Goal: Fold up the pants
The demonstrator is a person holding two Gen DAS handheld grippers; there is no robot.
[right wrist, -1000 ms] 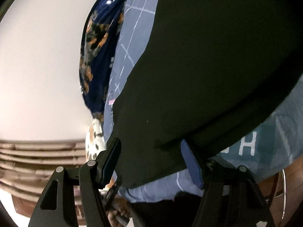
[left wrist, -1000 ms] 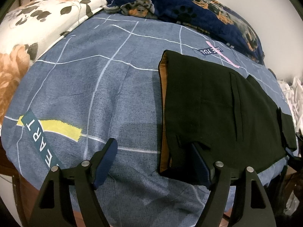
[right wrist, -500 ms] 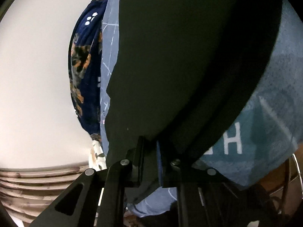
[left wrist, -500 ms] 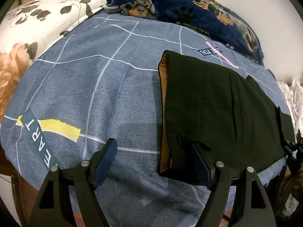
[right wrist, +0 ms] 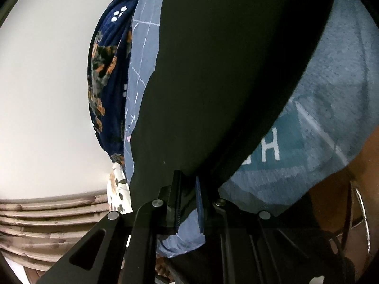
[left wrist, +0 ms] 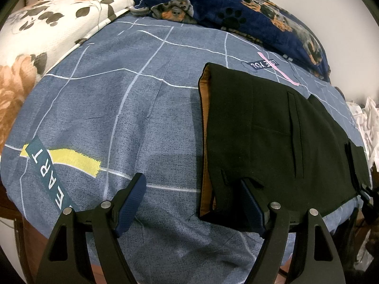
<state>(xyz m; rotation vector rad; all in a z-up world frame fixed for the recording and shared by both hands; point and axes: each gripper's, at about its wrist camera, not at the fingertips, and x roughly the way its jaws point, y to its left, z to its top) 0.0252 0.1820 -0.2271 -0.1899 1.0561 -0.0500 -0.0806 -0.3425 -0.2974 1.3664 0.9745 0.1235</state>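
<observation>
A bed covered by a blue-grey sheet with thin white grid lines and printed lettering [left wrist: 123,108] fills the scene. A cream quilt with orange flowers and dark leaves [left wrist: 47,30] lies bunched at its far left corner, and a navy fleece blanket printed with dogs and paw marks [left wrist: 248,11] runs along its far edge. A plain pale wall [right wrist: 47,82] stands behind, evenly lit.

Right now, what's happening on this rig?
A person is folding black pants laid flat on a bed with a blue-grey grid sheet. The right gripper is shut on the pants' near edge at the leg end. The left gripper is open at the waistband end, one finger at the waistband corner, nothing gripped. A navy dog-print blanket and a floral quilt lie at the far side.
</observation>
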